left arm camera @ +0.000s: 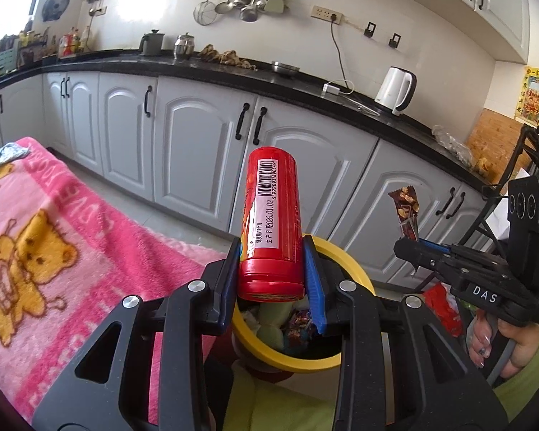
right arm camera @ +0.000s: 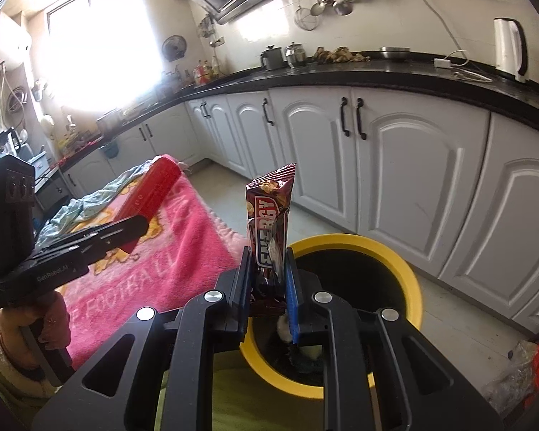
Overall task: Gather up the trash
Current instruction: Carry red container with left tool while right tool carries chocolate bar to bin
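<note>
My left gripper (left arm camera: 272, 269) is shut on a red cylindrical can (left arm camera: 271, 222) with a white barcode label, held upright above the yellow-rimmed trash bin (left arm camera: 355, 269). Wrappers lie inside the bin. My right gripper (right arm camera: 268, 280) is shut on a dark red energy bar wrapper (right arm camera: 271, 222), held upright over the near rim of the same bin (right arm camera: 395, 255). The right gripper with its wrapper (left arm camera: 406, 204) shows at the right of the left wrist view. The left gripper with the red can (right arm camera: 154, 186) shows at the left of the right wrist view.
A pink blanket with bear prints (left arm camera: 54, 251) covers a surface left of the bin, with a pale blue cloth (right arm camera: 86, 204) on it. White cabinets (left arm camera: 197, 143) under a black counter run behind. A red and clear bag (right arm camera: 528, 370) lies on the floor at the right.
</note>
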`<state>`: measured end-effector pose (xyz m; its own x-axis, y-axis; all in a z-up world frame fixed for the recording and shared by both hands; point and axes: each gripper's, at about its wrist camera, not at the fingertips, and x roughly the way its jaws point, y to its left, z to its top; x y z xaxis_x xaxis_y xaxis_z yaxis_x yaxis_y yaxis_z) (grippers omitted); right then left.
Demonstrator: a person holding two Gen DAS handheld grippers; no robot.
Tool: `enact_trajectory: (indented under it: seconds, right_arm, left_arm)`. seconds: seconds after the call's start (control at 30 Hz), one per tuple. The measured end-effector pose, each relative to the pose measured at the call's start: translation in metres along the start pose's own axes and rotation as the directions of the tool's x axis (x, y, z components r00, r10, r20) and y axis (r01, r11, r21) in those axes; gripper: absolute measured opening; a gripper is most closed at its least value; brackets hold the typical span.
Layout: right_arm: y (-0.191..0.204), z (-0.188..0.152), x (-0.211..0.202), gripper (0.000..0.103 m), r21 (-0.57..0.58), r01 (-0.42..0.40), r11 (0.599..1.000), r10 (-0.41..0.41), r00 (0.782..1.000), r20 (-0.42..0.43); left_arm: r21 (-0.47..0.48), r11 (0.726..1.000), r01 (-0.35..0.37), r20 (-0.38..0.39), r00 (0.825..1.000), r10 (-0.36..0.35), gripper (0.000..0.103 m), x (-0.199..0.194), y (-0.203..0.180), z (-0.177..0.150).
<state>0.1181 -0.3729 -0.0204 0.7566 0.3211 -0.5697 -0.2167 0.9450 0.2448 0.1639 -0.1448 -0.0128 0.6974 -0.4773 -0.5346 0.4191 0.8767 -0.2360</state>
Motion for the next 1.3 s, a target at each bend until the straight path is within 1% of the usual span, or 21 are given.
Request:
enact_trajectory:
  seconds: [0.23,0.53,0.63,0.93,1.3]
  right_arm:
    - [-0.017,-0.019,-0.01,0.016,0.033,0.048,0.998,-0.049,0.999,0.022]
    - [-0.031,-0.033,-0.012,0.017,0.074,0.074,0.995,-0.077,0.996,0.034]
    - [-0.03,-0.036,-0.013,0.017,0.053,0.099,0.994,-0.102,0.993,0.053]
    - [-0.019,-0.039,-0.009,0.018,-0.011,0.126,0.992,-0.124,0.987,0.101]
    - [-0.021,-0.043,0.014,0.018,-0.021,0.118,0.993,-0.116,0.991,0.06]
  left_arm:
    - [0.03,1.0,0.004,0.047,0.999,-0.005,0.026,0.002,-0.013,-0.005]
    - [0.052,0.999,0.006,0.063,0.998,-0.009,0.026,0.008,-0.021,-0.011]
    - [0.063,0.998,0.008,0.059,0.998,-0.011,0.026,0.012,-0.025,-0.015]
    - [0.073,0.997,0.01,0.045,0.999,-0.013,0.026,0.027,-0.031,-0.024]
    - [0.071,0.997,0.039,-0.032,0.999,-0.037,0.026,0.06,-0.033,-0.036]
